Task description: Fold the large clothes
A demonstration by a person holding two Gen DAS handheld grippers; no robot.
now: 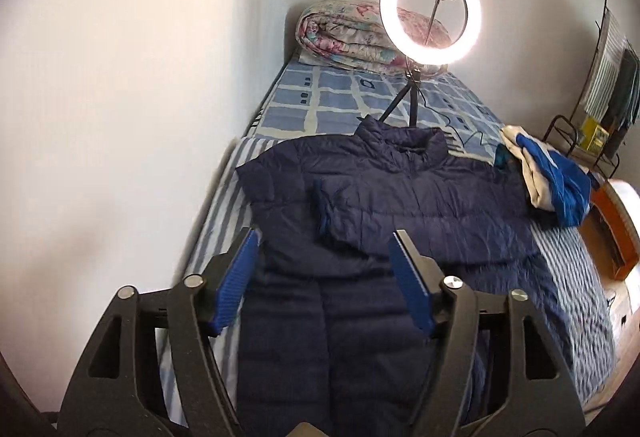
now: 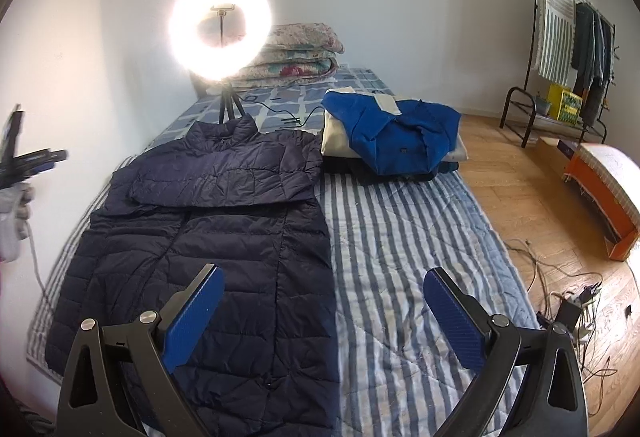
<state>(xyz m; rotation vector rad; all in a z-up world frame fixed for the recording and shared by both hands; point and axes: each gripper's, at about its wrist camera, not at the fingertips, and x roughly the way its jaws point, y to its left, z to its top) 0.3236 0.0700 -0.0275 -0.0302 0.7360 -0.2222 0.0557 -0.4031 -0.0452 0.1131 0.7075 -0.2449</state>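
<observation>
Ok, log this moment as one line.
navy puffer jacket: flat on bed, sleeves folded across chest | left gripper: open | right gripper: open | nothing held

ring light lit | floral quilt folded | clothes rack | floor cables

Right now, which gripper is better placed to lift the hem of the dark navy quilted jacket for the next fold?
The left gripper: its open fingers hang directly above the dark navy quilted jacket. The right gripper hangs mostly above the striped bed cover.
</observation>
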